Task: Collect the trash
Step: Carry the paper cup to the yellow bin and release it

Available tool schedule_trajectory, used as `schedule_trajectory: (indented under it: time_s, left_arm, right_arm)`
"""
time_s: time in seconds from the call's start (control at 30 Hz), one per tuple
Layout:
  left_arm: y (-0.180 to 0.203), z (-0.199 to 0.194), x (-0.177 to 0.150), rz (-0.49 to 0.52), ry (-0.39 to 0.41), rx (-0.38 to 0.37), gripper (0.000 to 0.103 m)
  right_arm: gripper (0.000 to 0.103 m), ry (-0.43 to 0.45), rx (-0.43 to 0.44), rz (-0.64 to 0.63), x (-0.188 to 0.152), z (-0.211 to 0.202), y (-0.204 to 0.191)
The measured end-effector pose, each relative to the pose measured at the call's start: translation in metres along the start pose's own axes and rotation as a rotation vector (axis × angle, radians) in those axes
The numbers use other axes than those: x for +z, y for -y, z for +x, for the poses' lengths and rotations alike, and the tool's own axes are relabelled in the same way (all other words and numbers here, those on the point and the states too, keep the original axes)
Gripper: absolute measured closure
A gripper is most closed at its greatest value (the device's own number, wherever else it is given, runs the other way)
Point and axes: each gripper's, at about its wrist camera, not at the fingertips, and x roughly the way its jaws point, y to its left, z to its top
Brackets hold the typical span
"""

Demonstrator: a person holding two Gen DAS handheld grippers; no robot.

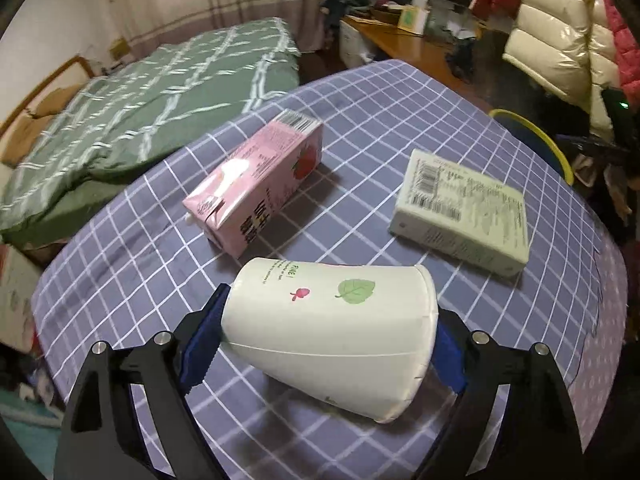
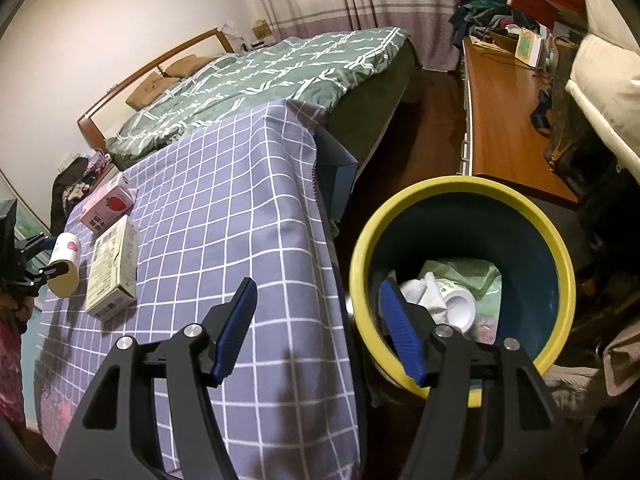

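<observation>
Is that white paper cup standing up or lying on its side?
On its side. The paper cup lies across the checked tablecloth, base left and rim right, between the left gripper fingers.

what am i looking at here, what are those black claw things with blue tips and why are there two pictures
Those are two hand-held grippers; a person carries one in each hand, and each has a wide-angle camera looking along its fingers. That gives two pictures of one moment.

The left wrist view shows the left gripper with its blue pads against both ends of a white paper cup lying on its side. Beyond it on the checked tablecloth lie a pink strawberry milk carton and a pale green box with barcodes.

The right wrist view shows the right gripper, open and holding nothing, above the table edge and beside a yellow-rimmed bin on the floor that already holds cups and wrappers. The left gripper with the cup appears at the far left of that picture.
</observation>
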Motion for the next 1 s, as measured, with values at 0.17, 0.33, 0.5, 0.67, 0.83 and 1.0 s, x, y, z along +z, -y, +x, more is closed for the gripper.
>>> schedule_trajectory:
  time_s: [0.17,0.33,0.5,0.67,0.83,1.0]
  left_arm:
    - [0.054,-0.022,0.015,0.01,0.026,0.051,0.016]
    - [0.125,-0.038,0.047,0.068,0.065,0.038,0.016]
    - [0.196,-0.034,0.087,0.142,0.114,-0.01,0.016]
    - [0.266,0.0,0.133,0.192,0.12,-0.092,0.016]
    - [0.321,0.042,0.165,0.226,0.096,-0.138,0.016]
    - [0.373,0.082,0.189,0.243,0.07,-0.194,0.016]
  right_arm:
    - [0.042,0.026,0.013,0.019,-0.012,-0.02,0.017]
    - [0.042,0.069,0.004,0.041,-0.027,-0.047,0.042]
    - [0.042,0.106,-0.012,0.076,-0.045,-0.071,0.071]
    - [0.042,0.123,-0.065,0.093,-0.063,-0.088,0.096]
    - [0.042,0.134,-0.097,0.124,-0.078,-0.101,0.119]
    - [0.042,0.14,-0.118,0.152,-0.089,-0.112,0.136]
